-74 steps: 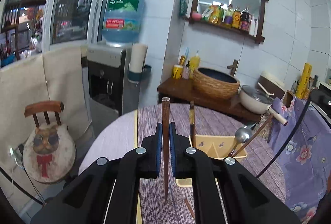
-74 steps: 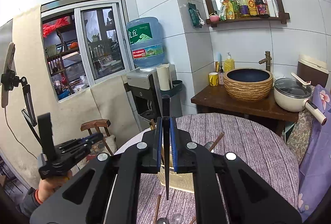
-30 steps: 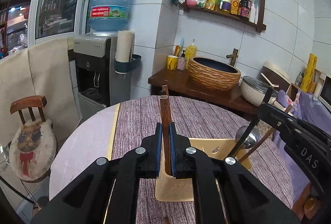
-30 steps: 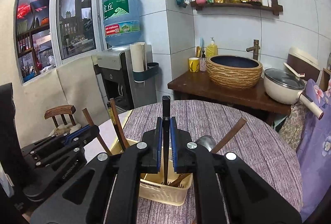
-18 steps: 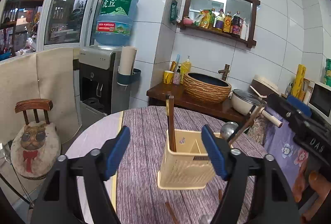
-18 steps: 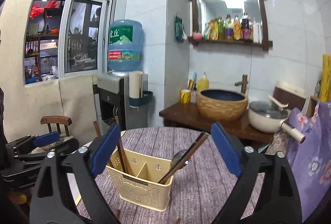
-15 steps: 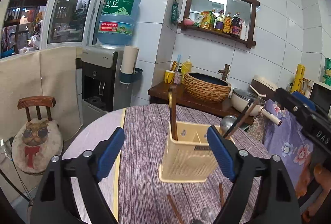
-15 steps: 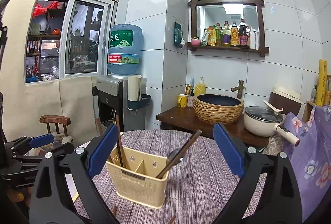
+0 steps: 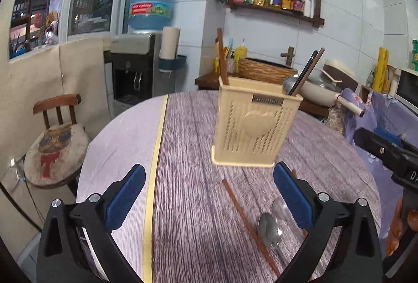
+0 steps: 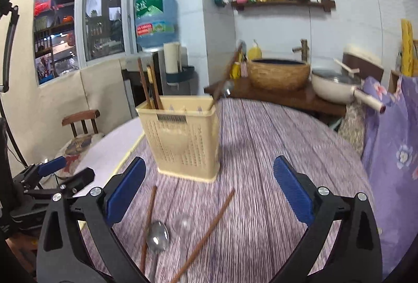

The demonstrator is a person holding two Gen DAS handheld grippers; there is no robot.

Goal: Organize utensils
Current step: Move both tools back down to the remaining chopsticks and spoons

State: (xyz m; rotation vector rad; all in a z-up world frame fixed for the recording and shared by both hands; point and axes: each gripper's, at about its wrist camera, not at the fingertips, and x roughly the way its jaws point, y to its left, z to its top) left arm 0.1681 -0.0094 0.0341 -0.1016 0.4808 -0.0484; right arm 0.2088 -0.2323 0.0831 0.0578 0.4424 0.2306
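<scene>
- While both pairs of tongs stand spread wide with nothing between their pads, the cream utensil holder (image 9: 254,126) stands upright on the round bench (image 9: 188,131), beyond the fingertips of each pair and touched by neither.
- Seen from the left wrist, the holder sits ahead and a little right of centre; the left tongs (image 9: 209,198) are low in front of it, their jaws opening, the blue pads (image 9: 125,195) apart from everything.
- From the right wrist, the holder (image 10: 183,136) stands ahead and left of centre, nearer the left pad of the right tongs (image 10: 209,194), which are fully open and empty.
- Brown chopsticks (image 10: 150,86) stand in the holder's left compartment; on its right side a dark chopstick pair (image 9: 305,72) and a metal ladle (image 10: 226,86) lean outward.
- On the bench between the holder and the tongs lie loose pieces: a brown chopstick (image 9: 248,222), a metal spoon (image 9: 269,228) just beside it, and a clear spoon (image 9: 283,209) near the right pad.
- In the right wrist view, two chopsticks (image 10: 206,233) lie apart at angles, the metal spoon (image 10: 157,234) and the clear spoon (image 10: 183,226) between them.
- Beyond the bench, a wooden chair (image 9: 56,136) with a cat cushion, a water dispenser (image 9: 135,68), a woven basin (image 9: 266,69) and a white pot (image 10: 337,88) stand by the tiled wall.
</scene>
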